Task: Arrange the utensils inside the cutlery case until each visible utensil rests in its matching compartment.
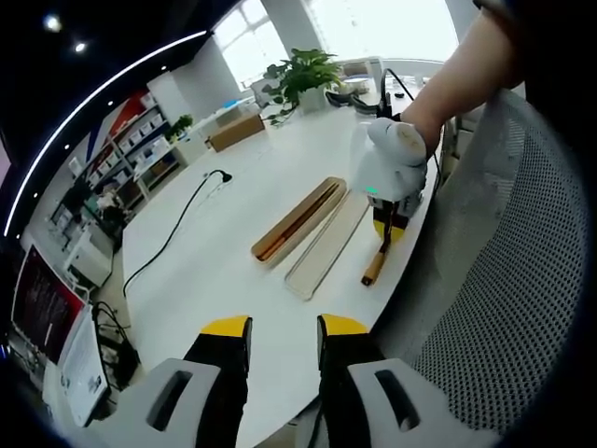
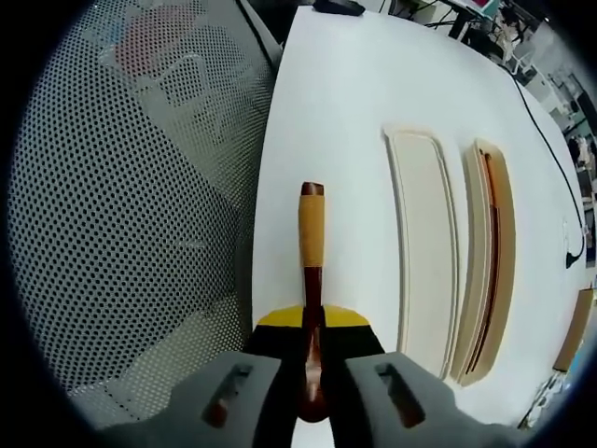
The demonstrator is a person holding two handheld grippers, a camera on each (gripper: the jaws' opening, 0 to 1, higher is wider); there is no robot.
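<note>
On the white table (image 1: 224, 261) a long wooden cutlery case (image 1: 298, 219) lies open, with slim brown utensils in it. Beside it is an empty beige tray half (image 1: 326, 245). My left gripper (image 1: 284, 338) hovers open near the table's edge, well short of the case. A gloved hand holds my right gripper (image 1: 390, 219) just past the tray. In the right gripper view my right gripper (image 2: 312, 322) is shut on a utensil with a tan and dark wooden handle (image 2: 312, 233), which points along the table beside the empty tray (image 2: 424, 243) and the filled case (image 2: 492, 252).
A grey mesh chair (image 2: 121, 215) stands against the table edge, and its back (image 1: 522, 280) is beside my left gripper. A black cable (image 1: 177, 229) trails across the table. A potted plant (image 1: 303, 75) and a cardboard box (image 1: 233, 131) sit at the far end.
</note>
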